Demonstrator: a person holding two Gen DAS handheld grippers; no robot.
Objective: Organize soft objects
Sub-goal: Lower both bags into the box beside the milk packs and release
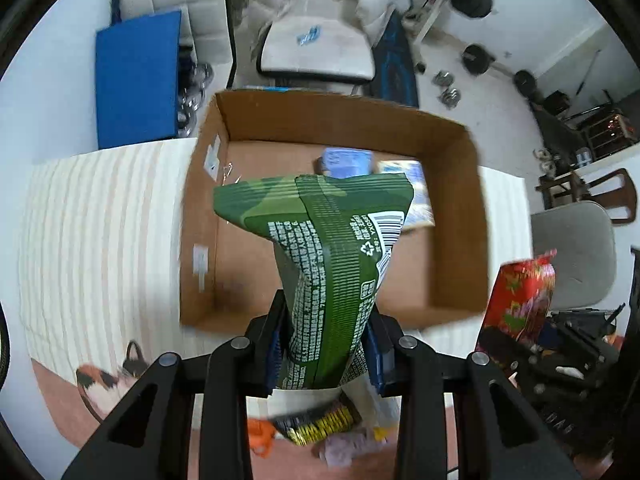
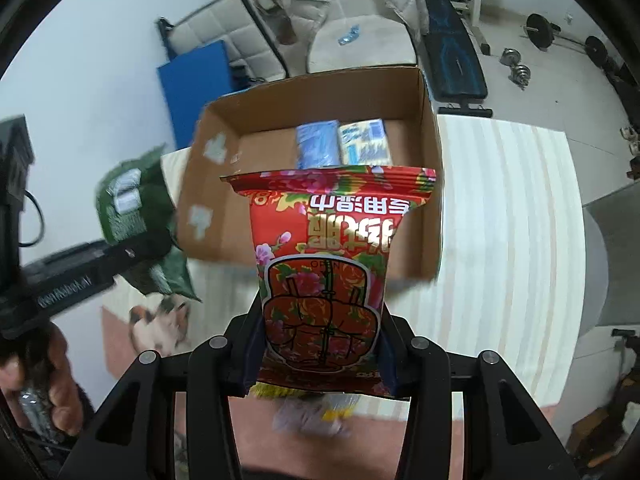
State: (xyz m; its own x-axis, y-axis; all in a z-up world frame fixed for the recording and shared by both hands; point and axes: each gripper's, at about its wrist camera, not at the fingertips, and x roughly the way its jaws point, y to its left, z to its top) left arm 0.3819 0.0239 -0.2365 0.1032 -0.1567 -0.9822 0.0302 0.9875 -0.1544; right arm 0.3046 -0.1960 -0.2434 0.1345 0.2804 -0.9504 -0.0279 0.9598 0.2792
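My left gripper (image 1: 326, 344) is shut on a green soft packet (image 1: 324, 248) and holds it upright above the near wall of an open cardboard box (image 1: 336, 118). My right gripper (image 2: 322, 344) is shut on a red flowered wet-wipe packet (image 2: 328, 264), held above the near edge of the same box (image 2: 320, 88). In the box lie a blue packet (image 2: 318, 144) and a blue-and-white packet (image 2: 366, 140) against the far wall. The red packet (image 1: 520, 300) also shows at the right of the left wrist view, and the green packet (image 2: 132, 208) at the left of the right wrist view.
The box stands on a cream striped table cover (image 1: 100, 232). Several small soft items (image 1: 320, 428) lie on the table under the grippers. A cat-print patch (image 1: 108, 380) is at the near left. Behind the table are a chair (image 1: 316, 52), a blue board (image 1: 136, 80) and gym weights (image 1: 476, 56).
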